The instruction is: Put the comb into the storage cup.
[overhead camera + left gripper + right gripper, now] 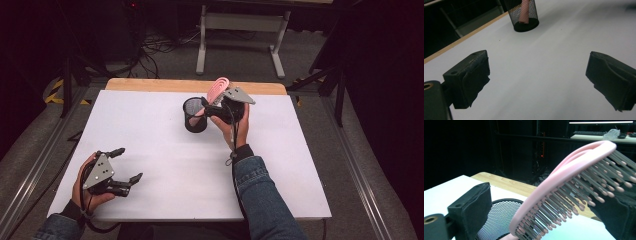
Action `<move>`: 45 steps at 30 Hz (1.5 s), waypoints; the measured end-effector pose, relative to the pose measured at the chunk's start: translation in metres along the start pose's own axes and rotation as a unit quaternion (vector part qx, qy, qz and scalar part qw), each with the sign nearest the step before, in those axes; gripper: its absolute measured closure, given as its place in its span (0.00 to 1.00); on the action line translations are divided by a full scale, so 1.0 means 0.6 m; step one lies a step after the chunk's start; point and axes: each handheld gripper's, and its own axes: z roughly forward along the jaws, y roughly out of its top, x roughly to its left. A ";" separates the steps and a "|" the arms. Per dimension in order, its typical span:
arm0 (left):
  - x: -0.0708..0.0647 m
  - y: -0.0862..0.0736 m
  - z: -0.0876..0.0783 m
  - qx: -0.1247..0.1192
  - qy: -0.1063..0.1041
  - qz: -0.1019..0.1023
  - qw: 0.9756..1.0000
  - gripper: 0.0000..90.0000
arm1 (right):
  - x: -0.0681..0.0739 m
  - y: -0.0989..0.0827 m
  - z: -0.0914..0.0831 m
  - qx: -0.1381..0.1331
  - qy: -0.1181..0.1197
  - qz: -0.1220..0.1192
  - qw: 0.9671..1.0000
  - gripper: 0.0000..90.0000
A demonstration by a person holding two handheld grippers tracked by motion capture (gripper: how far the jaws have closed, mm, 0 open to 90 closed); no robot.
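Pink hairbrush (564,192) standing in mesh cup (194,114), between right gripper (218,107) fingers, spread apart

A pink hairbrush (564,182) leans bristles-down between the tool's (544,220) spread jaws, over a mesh cup (499,217).

Blue denim sleeves (262,192); black grippers topped with grey three-cornered plates (98,170).

High view looks forward and down over the whole surface (150,130); left gripper view sits low, far from the mesh cup (523,15); right gripper view hugs it (499,220).
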 end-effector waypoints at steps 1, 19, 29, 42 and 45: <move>0.000 0.000 0.000 0.000 0.000 0.000 1.000 0.07 | 0.000 0.000 0.000 0.000 0.000 0.000 1.000 0.06; 0.000 0.001 -0.001 -0.004 0.005 0.000 1.000 0.07 | -0.001 0.007 -0.014 0.000 0.002 -0.019 1.000 0.04; 0.000 0.000 -0.001 -0.003 0.010 0.001 1.000 0.07 | 0.000 0.009 -0.023 0.006 -0.018 -0.038 0.999 0.04; 0.000 0.000 0.001 -0.001 0.009 0.000 1.000 0.07 | -0.002 0.011 -0.034 0.000 -0.023 -0.047 0.999 0.05; 0.000 0.000 0.001 0.000 0.009 0.000 1.000 0.07 | -0.003 0.010 -0.037 -0.002 -0.022 -0.046 0.999 0.05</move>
